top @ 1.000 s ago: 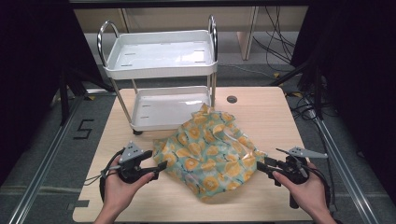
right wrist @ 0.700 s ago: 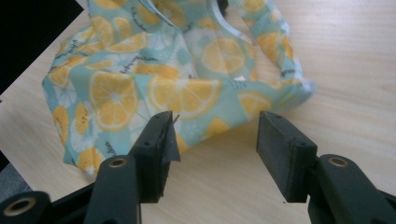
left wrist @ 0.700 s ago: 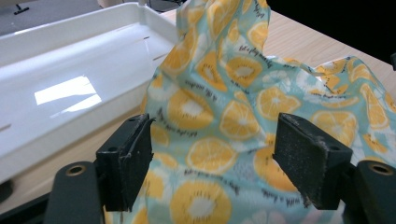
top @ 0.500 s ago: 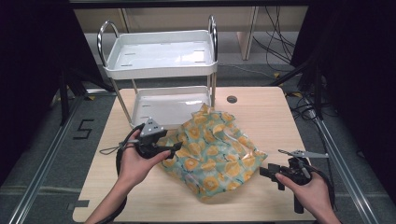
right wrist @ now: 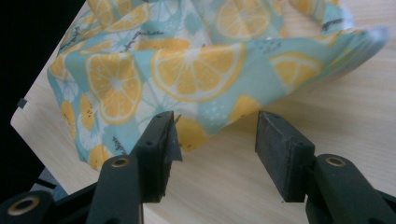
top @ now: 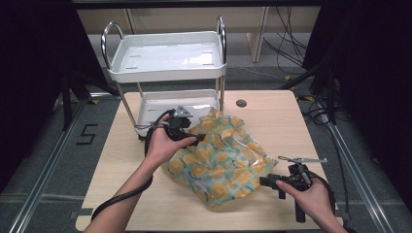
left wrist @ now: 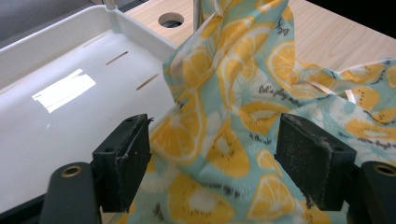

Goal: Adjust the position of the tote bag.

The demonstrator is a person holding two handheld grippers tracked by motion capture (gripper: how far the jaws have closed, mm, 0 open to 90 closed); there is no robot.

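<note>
A crumpled cloth printed with orange slices on pale teal lies on the wooden tabletop, spread from the middle toward the near edge. Its far end rises in a bunch against the lower tray of a white two-shelf cart that stands at the far left part of the tabletop.

The left claw, held in the person's left hand, sits over the far left side of the cloth, just beside the cart's lower tray. In the left gripper view its jaws stand wide apart with cloth lying between them, not pinched; the white tray shows off to one side.

The right claw, in the right hand, is near the right part of the near edge, pointing at the cloth's near right corner. In the right gripper view its jaws are also spread, with a folded edge of cloth just ahead of them and bare wood between the pads
</note>
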